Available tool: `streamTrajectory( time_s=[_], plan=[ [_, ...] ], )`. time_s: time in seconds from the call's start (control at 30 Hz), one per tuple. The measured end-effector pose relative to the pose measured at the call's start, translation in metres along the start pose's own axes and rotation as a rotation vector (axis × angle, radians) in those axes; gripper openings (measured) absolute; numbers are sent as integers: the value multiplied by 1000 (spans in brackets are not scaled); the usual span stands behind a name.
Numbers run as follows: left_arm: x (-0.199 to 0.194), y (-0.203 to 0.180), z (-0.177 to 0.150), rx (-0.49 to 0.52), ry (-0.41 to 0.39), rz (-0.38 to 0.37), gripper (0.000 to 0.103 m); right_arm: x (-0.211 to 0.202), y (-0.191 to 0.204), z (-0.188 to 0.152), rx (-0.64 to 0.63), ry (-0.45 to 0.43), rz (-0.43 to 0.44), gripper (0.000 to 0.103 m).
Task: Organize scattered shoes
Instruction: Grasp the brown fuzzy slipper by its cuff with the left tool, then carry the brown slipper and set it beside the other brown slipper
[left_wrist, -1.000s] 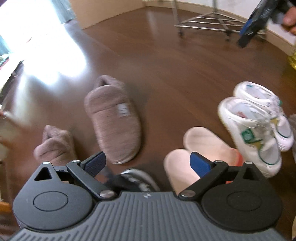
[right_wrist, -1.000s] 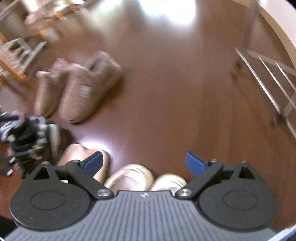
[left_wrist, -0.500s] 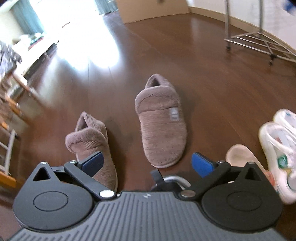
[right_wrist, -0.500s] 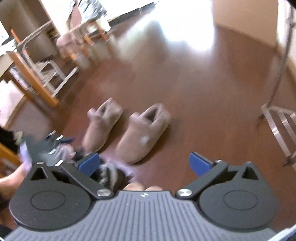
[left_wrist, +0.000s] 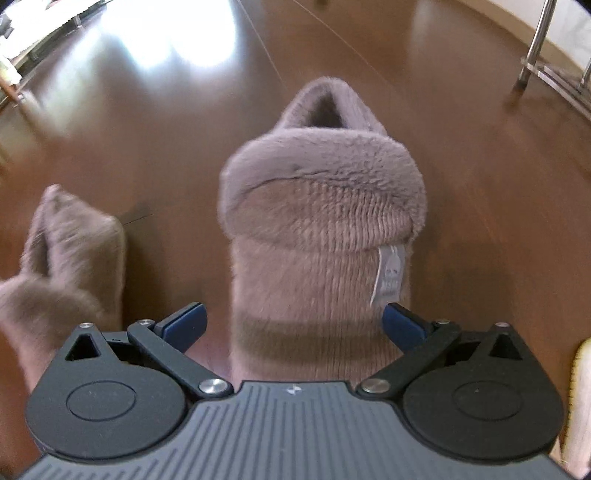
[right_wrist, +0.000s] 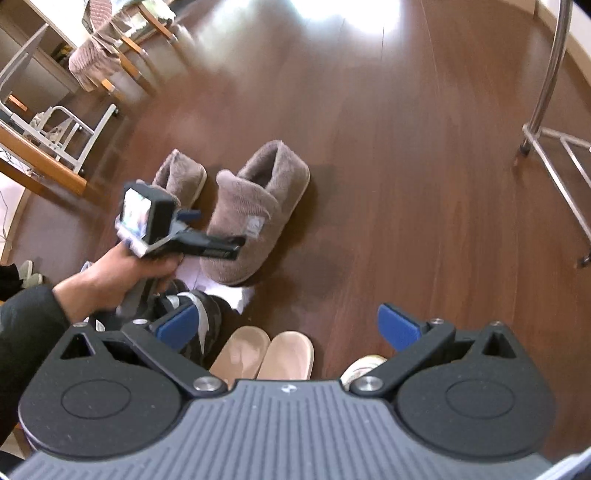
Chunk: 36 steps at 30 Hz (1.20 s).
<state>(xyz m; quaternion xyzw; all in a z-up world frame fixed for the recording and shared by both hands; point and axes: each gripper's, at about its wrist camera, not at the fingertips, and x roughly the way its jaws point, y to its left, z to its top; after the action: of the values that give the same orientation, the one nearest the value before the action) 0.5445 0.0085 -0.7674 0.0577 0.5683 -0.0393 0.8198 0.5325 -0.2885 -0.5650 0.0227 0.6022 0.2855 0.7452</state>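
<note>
Fuzzy mauve slipper (left_wrist: 317, 229) between wide-spread left tongs (left_wrist: 293, 325), pads not pressing, right tongs (right_wrist: 288, 326) wide, empty.

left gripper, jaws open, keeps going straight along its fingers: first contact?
Most likely the larger brown slipper: its toe end sits between the open jaws of the left gripper. Depth is unclear, but nothing shows in between.

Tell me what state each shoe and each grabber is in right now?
Left gripper: open, jaws either side of the big slipper's toe.
Right gripper: open, holding nothing.
Big slipper: upright on the floor, not gripped.
Small slipper: upright, beside the big one.
Sandals: side by side, soles down.
</note>
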Motion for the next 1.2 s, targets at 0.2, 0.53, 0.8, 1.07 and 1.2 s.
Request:
streamTrajectory(
  time_s=[0.2, 0.53, 0.8, 1.07, 1.2],
  plan=[
    [17, -28, 11, -8, 47, 12, 102, 6, -23, 2, 37, 14, 18, 102],
    [8, -113, 16, -56, 48, -63, 99, -6, -36, -4, 72, -11, 43, 102],
    [-7, -109, 5, -44, 48, -78, 100, -8, -40, -3, 104, -32, 49, 102],
    [-107, 22, -21, -144, -126, 53, 103, -8, -36, -3, 95, -43, 47, 102],
    [-122, 87, -39, -169, -114, 137, 103, -3, -35, -2, 98, -29, 30, 102]
  ],
)
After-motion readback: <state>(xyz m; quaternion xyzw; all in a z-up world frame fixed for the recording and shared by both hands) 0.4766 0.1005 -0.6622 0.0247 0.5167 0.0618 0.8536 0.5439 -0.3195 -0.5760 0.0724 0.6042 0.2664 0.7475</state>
